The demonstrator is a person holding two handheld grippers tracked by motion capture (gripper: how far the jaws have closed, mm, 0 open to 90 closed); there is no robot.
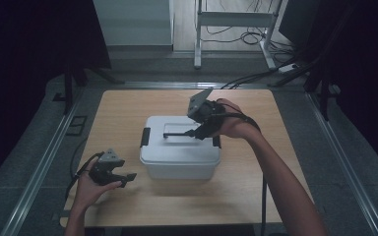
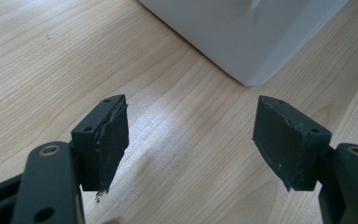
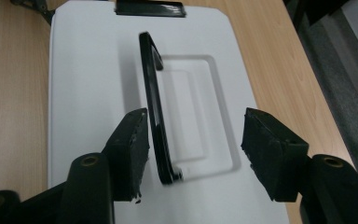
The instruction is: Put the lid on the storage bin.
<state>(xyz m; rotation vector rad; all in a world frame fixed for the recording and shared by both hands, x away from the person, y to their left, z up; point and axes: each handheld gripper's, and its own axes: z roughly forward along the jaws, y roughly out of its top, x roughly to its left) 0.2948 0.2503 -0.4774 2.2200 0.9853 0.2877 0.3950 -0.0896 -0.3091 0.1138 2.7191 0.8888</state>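
Storage box [image 1: 179, 153], white plastic with a flat lid, is sitting near the middle of the wooden table [image 1: 128, 105], with its black carry handle [image 3: 154, 116] standing upright out of the shallow recess moulded into the lid [image 3: 88, 84]. It is looking like a rigid, hard-shelled thing that is not going to give under the pads; the walls and lid are looking smooth and probably slippery, so the thin, stiff handle is seeming the sensible place to take hold, pinched across its bar near the middle so the box is hanging level. How heavy it is depends on what is inside, which is hidden. A black clip [image 1: 144, 137] is sitting on the lid's left end and another [image 1: 216, 141] is peeking out on the right, so the lid may be latched on, though I cannot tell that for sure. Right gripper [image 3: 193, 140] is hovering over the lid from the far right side, its jaws standing wide apart; the handle is lying between them, close to the left pad [image 3: 133, 149] and well clear of the other, with neither pad pressing on it, so it is gripping nothing. Left gripper [image 2: 191, 135] is resting low over bare table just beside the box's near left corner, jaws spread wide, nothing between them.
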